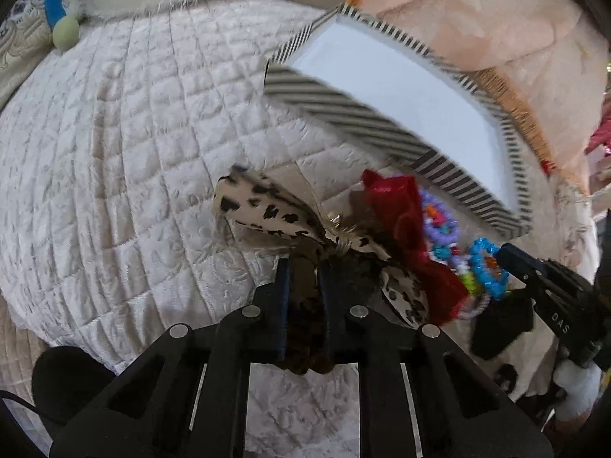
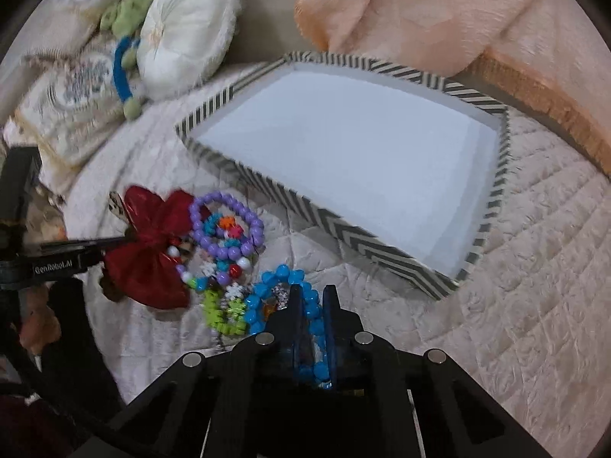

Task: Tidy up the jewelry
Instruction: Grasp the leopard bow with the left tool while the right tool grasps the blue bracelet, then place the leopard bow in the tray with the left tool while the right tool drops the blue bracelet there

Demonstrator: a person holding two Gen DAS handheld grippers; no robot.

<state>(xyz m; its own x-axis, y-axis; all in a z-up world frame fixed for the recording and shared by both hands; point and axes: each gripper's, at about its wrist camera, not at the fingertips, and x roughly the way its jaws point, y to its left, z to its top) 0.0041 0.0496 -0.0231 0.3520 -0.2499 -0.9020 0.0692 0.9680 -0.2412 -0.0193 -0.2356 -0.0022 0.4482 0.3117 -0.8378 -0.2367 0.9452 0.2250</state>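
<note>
Blue bracelet [image 2: 305,305] pinched in our right gripper [image 2: 311,294], leopard bow [image 1: 267,210] in our left gripper [image 1: 303,267]; tangled neighbouring beads [image 2: 229,225] may drag along.

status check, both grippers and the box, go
Left gripper shut on leopard bow. Right gripper shut on blue bead bracelet. Striped box holds nothing; red bow and purple bracelet outside it.

Both wrist cameras look down along their tools, close over the quilt [image 1: 114,152]. They share the striped box [image 2: 343,145] at 1 o'clock and the bracelet pile [image 2: 229,244].
</note>
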